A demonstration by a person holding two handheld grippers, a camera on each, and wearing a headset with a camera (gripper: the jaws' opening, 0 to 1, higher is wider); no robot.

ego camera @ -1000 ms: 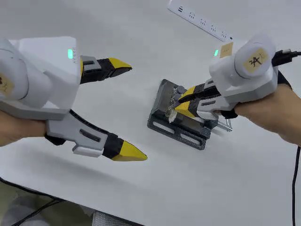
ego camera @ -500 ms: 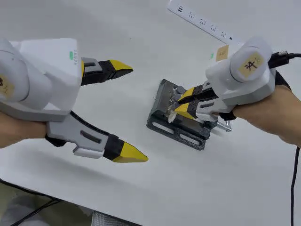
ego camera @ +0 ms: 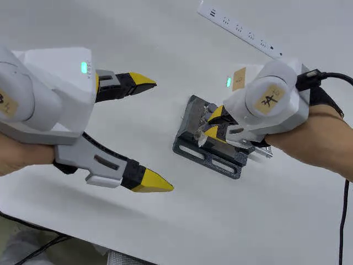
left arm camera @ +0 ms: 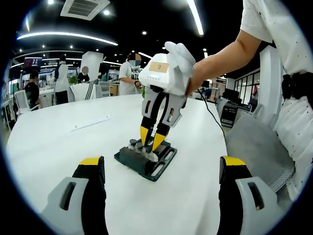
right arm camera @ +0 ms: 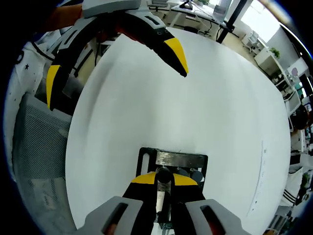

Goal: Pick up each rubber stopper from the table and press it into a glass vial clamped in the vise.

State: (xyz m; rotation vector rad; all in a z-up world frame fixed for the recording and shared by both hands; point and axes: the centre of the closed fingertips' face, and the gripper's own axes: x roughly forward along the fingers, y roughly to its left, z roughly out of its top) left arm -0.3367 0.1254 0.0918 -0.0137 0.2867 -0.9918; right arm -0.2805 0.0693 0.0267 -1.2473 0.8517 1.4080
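Note:
A dark metal vise point(ego camera: 212, 160) sits on the white table, holding a row of glass vials. My right gripper point(ego camera: 211, 124) points steeply down over it. In the right gripper view that gripper point(right arm camera: 164, 179) is shut on a dark rubber stopper point(right arm camera: 164, 174) sitting on top of a glass vial point(right arm camera: 160, 197) in the vise point(right arm camera: 173, 160). Another vial with a grey stopper point(right arm camera: 196, 175) stands beside it. My left gripper point(ego camera: 150, 132) hangs open and empty well left of the vise. The left gripper view shows the vise point(left arm camera: 165, 157) with the right gripper point(left arm camera: 150, 140) on it.
A white power strip point(ego camera: 242, 27) lies at the table's far side. A black cable point(ego camera: 346, 210) runs down from the right gripper. The vise's screw point(ego camera: 263, 150) sticks out to the right. The table's near edge point(ego camera: 83, 234) is below the left gripper. People stand in the background of the left gripper view.
The right gripper has tipped more steeply downward over the vise, its body swinging left above the vials. The left gripper has stayed where it was, open.

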